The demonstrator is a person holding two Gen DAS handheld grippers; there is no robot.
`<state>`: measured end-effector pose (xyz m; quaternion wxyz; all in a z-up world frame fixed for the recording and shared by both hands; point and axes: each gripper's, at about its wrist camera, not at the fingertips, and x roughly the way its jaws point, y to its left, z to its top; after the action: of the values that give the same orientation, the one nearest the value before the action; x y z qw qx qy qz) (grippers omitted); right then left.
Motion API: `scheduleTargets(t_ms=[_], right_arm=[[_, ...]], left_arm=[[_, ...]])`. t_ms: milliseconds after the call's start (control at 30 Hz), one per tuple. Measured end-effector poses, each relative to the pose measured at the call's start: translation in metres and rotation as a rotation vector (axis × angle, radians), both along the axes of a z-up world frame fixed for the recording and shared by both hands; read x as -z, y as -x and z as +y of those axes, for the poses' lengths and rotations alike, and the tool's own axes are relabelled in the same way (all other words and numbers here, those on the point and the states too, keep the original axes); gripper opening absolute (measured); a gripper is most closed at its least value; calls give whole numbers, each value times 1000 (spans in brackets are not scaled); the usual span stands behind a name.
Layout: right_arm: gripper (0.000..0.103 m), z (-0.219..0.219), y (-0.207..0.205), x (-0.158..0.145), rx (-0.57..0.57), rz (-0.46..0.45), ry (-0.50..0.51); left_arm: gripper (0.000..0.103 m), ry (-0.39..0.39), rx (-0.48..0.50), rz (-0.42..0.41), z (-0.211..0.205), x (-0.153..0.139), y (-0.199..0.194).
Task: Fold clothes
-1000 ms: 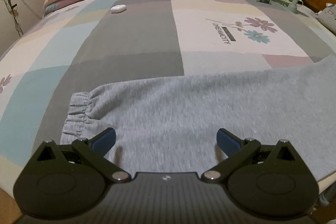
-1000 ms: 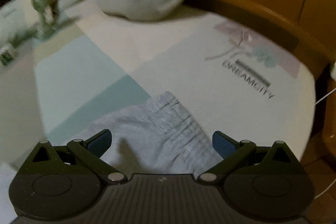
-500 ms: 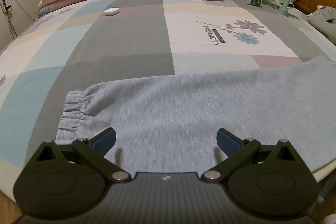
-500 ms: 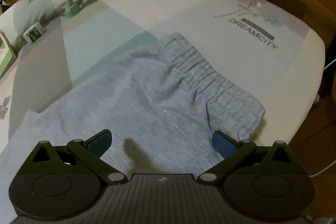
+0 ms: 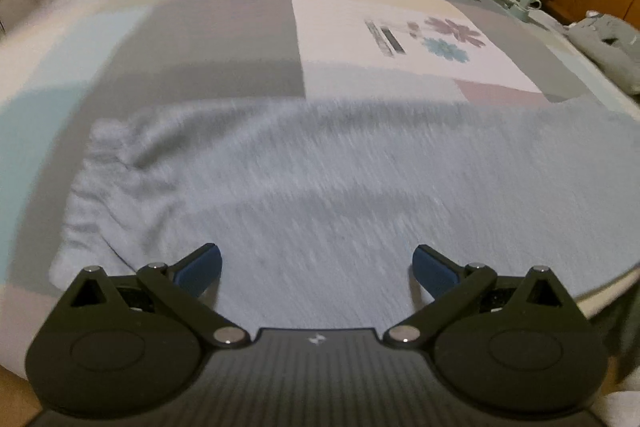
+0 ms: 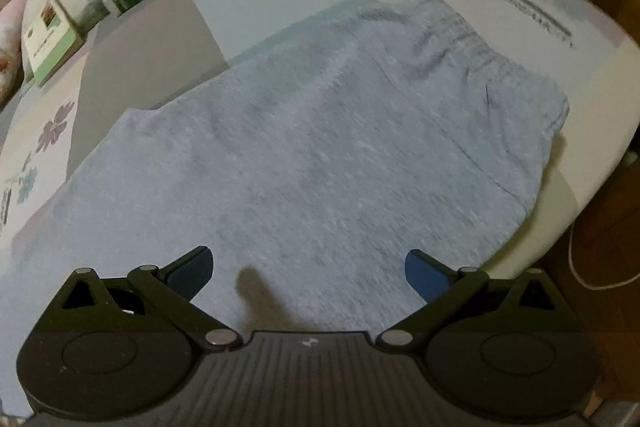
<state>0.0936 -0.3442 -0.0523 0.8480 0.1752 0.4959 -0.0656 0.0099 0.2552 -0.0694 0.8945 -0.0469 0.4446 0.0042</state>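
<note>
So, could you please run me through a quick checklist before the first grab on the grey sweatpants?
1. Left tool open, nothing held: ok.
2. Right tool open, nothing held: ok.
3. Grey sweatpants spread flat on the bed: ok.
4. Leg cuff in view by the left tool: ok.
5. Waistband in view ahead of the right tool: ok.
6. Tools touching the cloth: cannot tell.
</note>
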Motion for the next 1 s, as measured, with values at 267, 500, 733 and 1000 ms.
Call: scheduleTargets(t_ms=[267, 500, 733, 1000], right_arm=[[103, 69, 8, -34, -206, -86, 38], [103, 156, 11, -41, -451, -131, 91], [103, 233, 22, -46, -711, -197, 138], [103, 283, 30, -38, -864, -234, 135]], left_arm=[[102, -11, 36, -32, -5, -16, 17], [102, 136, 18, 11, 8, -4, 24], [102, 82, -15, -64, 17, -34, 52], [102, 141, -110, -76, 48, -26, 81]])
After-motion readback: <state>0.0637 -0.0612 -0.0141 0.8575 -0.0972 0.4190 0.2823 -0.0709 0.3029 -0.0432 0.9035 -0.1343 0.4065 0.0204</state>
